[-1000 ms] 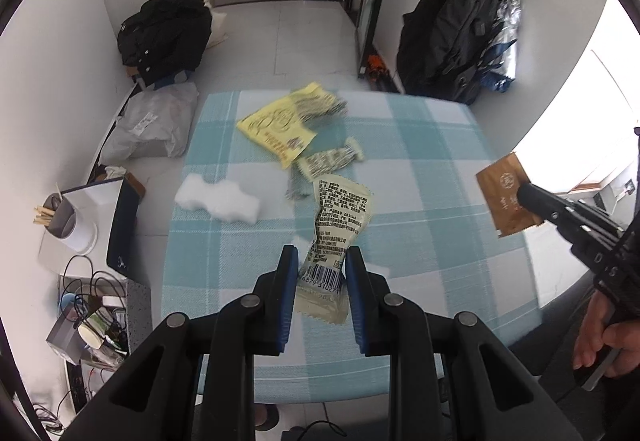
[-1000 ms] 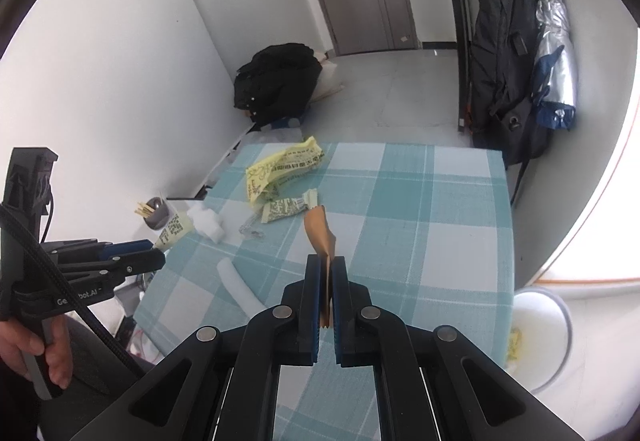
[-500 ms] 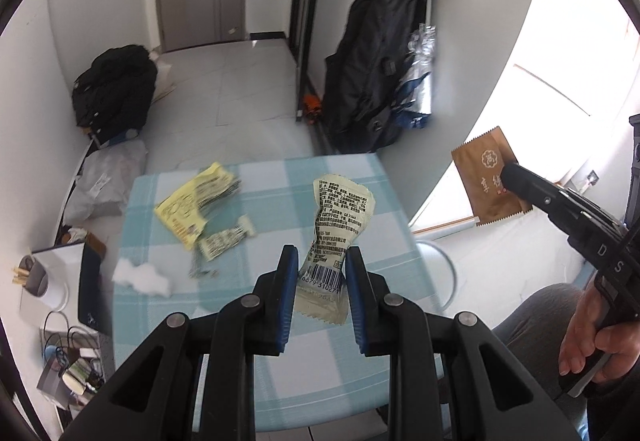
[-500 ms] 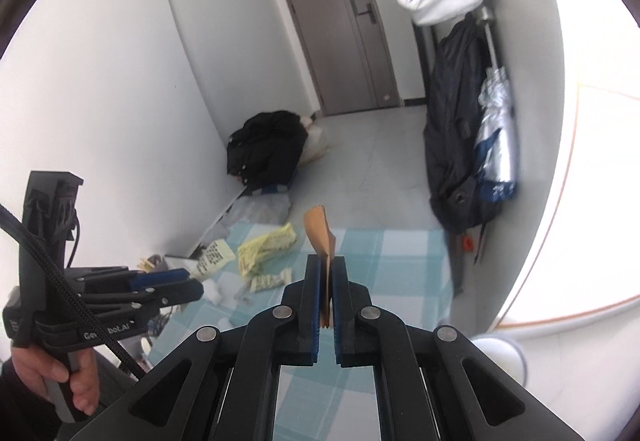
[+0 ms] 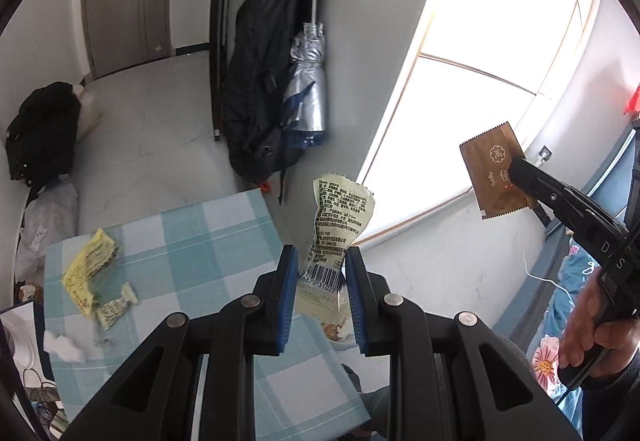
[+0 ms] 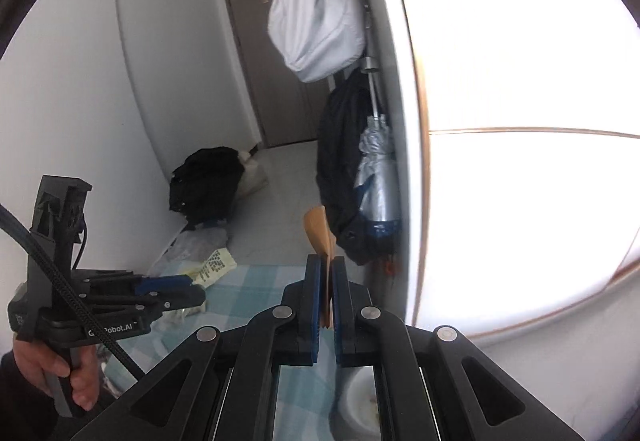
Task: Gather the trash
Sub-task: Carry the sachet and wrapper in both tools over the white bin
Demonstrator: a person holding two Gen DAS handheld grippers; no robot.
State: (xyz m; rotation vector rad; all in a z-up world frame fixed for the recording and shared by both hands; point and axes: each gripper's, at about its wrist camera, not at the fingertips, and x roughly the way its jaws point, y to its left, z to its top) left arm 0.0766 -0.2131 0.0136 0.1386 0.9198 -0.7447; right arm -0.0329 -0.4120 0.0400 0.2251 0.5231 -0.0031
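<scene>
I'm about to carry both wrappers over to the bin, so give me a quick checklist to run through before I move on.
1. Left gripper clamps the pale green printed wrapper with the barcode: ok.
2. Right gripper is shut on the flat brown foil sachet: ok.
3. Both pieces are lifted off the blue-and-white checked tablecloth: ok.
4. White round bin sits below the right gripper, only partly in view: cannot tell whether the drop is lined up.
5. Table cleared: not ok; the yellow crumpled wrapper, small striped wrapper and white tissue wad remain.
</scene>
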